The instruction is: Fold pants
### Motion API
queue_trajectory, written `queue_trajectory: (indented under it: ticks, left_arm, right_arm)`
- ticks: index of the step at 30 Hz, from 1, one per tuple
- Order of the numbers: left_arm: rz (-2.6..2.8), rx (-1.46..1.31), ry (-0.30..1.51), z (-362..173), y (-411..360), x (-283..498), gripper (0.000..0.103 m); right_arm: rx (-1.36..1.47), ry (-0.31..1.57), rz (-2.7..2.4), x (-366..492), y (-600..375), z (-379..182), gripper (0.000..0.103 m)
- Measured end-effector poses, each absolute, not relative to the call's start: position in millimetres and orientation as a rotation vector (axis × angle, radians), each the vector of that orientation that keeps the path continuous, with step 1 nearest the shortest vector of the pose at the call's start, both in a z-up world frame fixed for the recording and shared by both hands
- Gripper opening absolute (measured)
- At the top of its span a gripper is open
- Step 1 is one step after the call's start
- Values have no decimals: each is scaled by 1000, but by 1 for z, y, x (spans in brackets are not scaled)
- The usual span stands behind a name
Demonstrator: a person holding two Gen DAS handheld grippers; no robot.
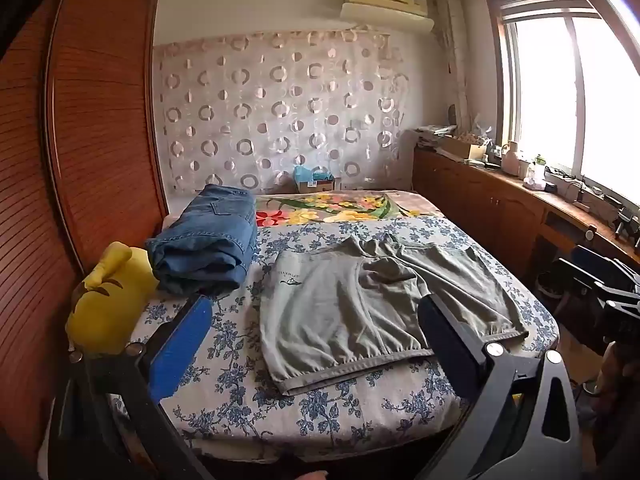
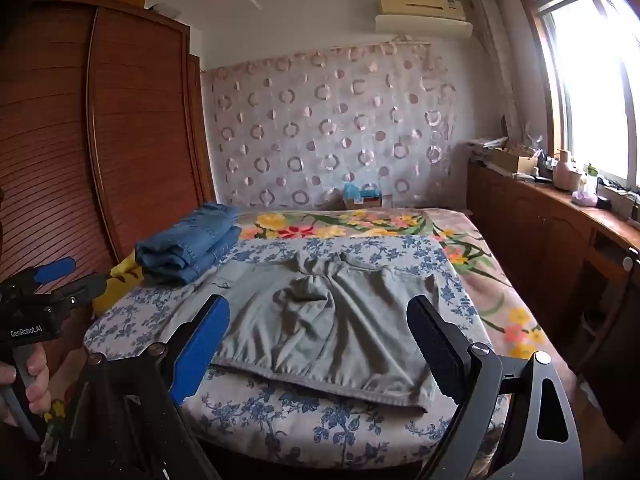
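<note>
Grey-green pants (image 1: 360,304) lie spread on the blue-flowered sheet of the bed (image 1: 240,392), waistband toward me, one layer bunched near the middle. They also show in the right wrist view (image 2: 328,328). My left gripper (image 1: 316,320) is open and empty, held above the near edge of the bed, its fingers either side of the pants. My right gripper (image 2: 320,320) is open and empty, above the waistband. The left gripper also shows at the left of the right wrist view (image 2: 56,276).
Folded blue jeans (image 1: 208,240) sit at the bed's far left beside a yellow plush toy (image 1: 108,292). A wooden wardrobe (image 1: 80,120) stands left. A low wooden cabinet (image 1: 500,200) with clutter runs along the window on the right. A black chair (image 1: 592,280) stands right.
</note>
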State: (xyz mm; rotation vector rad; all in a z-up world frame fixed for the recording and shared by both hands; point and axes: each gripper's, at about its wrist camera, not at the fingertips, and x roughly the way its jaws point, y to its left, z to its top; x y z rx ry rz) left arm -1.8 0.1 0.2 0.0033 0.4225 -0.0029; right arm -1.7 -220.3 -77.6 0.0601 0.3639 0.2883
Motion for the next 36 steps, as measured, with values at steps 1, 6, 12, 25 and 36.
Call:
queue_trajectory:
  ticks: [1,6,12,25,36]
  left_arm:
    - [-2,4,421,0,0,-3,103]
    - [0,-4,437,0,0,-1,103]
    - [-2,0,444,-3,-4,-3,103]
    - [-2,1,446,-2,-5,-2,103]
    - [-4,1,444,-1,-6,-2,103]
  right_arm:
    - [58,362,290,-2,-220,-77,91]
    - [49,359,292,-5,-218,-78,91]
    - [54,370,298,-1,-219,-76,91]
    - [59,362,299,-7,-221,-74,91]
    - [57,362,301,-9,-221,-73,91]
